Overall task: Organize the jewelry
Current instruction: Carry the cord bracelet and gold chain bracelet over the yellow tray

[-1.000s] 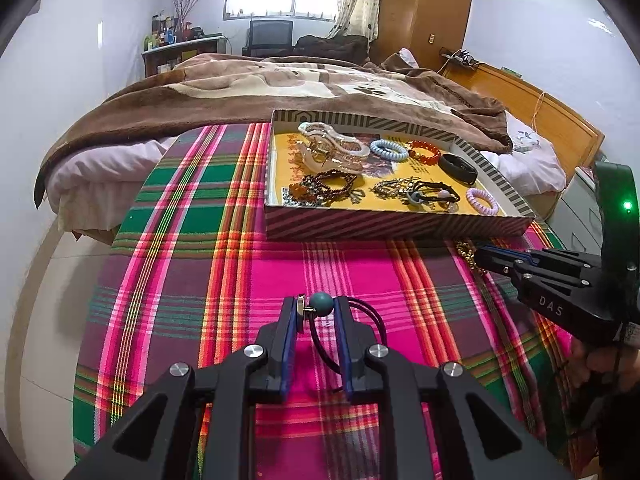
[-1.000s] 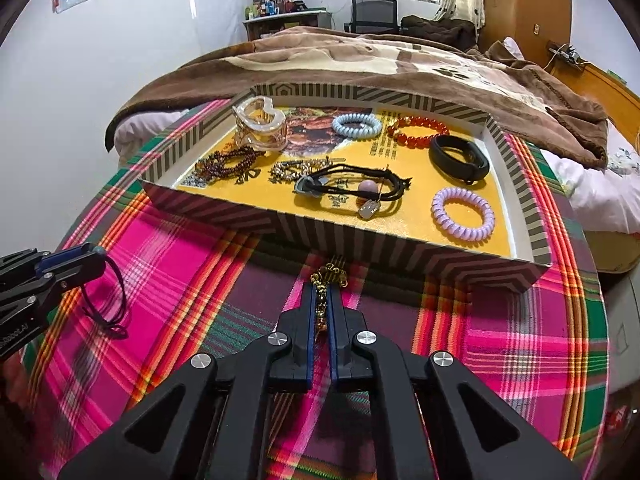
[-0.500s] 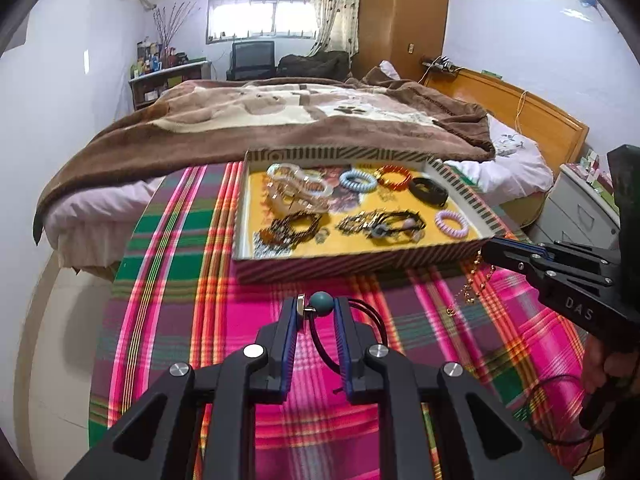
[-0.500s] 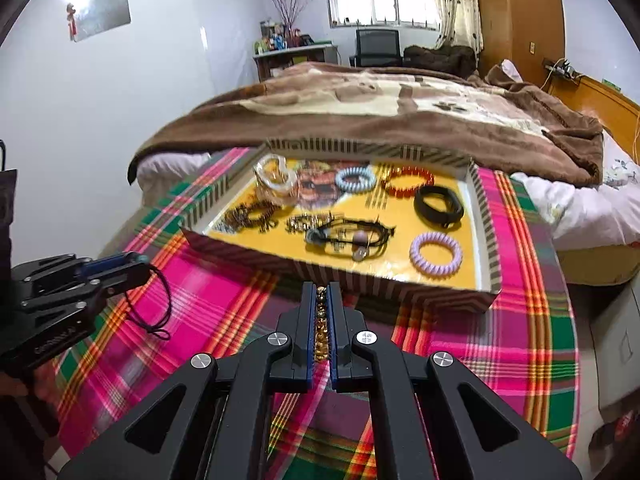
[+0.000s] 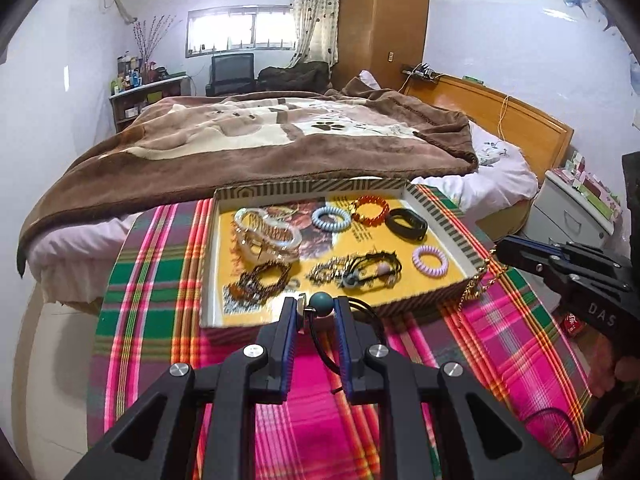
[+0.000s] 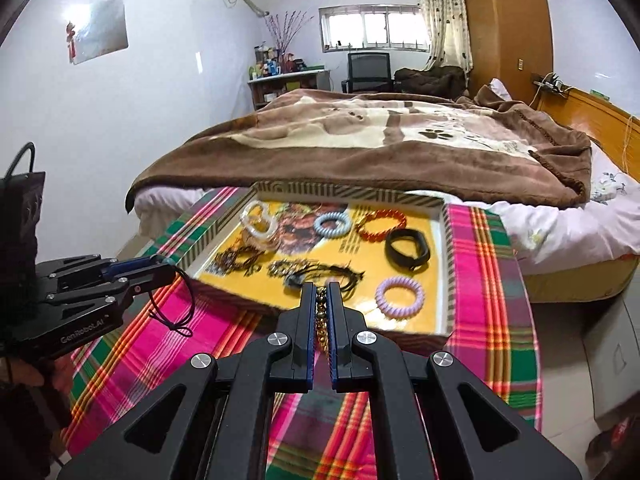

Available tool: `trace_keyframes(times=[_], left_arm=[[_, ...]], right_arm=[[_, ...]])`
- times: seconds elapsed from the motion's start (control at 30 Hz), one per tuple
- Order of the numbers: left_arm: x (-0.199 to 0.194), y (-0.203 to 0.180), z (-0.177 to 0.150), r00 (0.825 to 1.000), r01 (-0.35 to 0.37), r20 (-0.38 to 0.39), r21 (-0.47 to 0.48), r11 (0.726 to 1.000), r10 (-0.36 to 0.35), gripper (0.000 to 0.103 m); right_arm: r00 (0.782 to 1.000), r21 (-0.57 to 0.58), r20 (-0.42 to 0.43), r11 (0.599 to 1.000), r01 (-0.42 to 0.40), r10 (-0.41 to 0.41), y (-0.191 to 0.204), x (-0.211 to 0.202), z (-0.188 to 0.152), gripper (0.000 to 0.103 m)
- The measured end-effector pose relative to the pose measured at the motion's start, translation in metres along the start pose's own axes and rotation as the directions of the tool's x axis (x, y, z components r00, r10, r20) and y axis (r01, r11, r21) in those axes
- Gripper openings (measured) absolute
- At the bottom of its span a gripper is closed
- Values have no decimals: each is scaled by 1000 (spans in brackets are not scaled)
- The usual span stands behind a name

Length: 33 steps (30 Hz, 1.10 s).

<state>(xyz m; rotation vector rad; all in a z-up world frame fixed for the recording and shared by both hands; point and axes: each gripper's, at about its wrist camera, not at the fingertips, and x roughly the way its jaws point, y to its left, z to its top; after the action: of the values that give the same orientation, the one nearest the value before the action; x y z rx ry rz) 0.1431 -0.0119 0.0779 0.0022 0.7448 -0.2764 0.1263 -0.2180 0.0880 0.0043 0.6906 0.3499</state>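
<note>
Tray wall [image 5: 400,307] bars low entry — lilac coil [image 5: 430,260] fills the near corner.

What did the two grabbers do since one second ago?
Both went up, away from the plaid cloth, and now hang higher, near the tray's front edge. The gold chain, which lay on the cloth by the tray, now dangles from the right gripper. The left gripper kept its hold on the black cord with the green bead. The jewelry in the tray stayed put.
</note>
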Motion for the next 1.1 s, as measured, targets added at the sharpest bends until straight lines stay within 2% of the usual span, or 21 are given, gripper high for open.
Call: trace_keyframes(times=[0.3,0.5,0.77,1.03,1.1], left_arm=[[34,4,43,997,71,-1,-31,997,-71,19],[57,4,61,998,65,-10,-19,998,-65,19],[96,7,58,995,72,-72,-33,997,-74,19],[121,6,48,989,85,-117,-39,996,-89,19],[126,4,45,990,63,-123,-22,998,-65,19]], right_arm=[[1000,27,12,999,26,-26,-29,10,26,5],[1000,57,-2,998,-5,5,-48,30,49,5],[994,103,-79,993,-63,71,-62,89,71,5],[981,101,-150,989,-106,121,-50,137,74,5],[978,100,-168,989,-110,126,-46,147,73,5]])
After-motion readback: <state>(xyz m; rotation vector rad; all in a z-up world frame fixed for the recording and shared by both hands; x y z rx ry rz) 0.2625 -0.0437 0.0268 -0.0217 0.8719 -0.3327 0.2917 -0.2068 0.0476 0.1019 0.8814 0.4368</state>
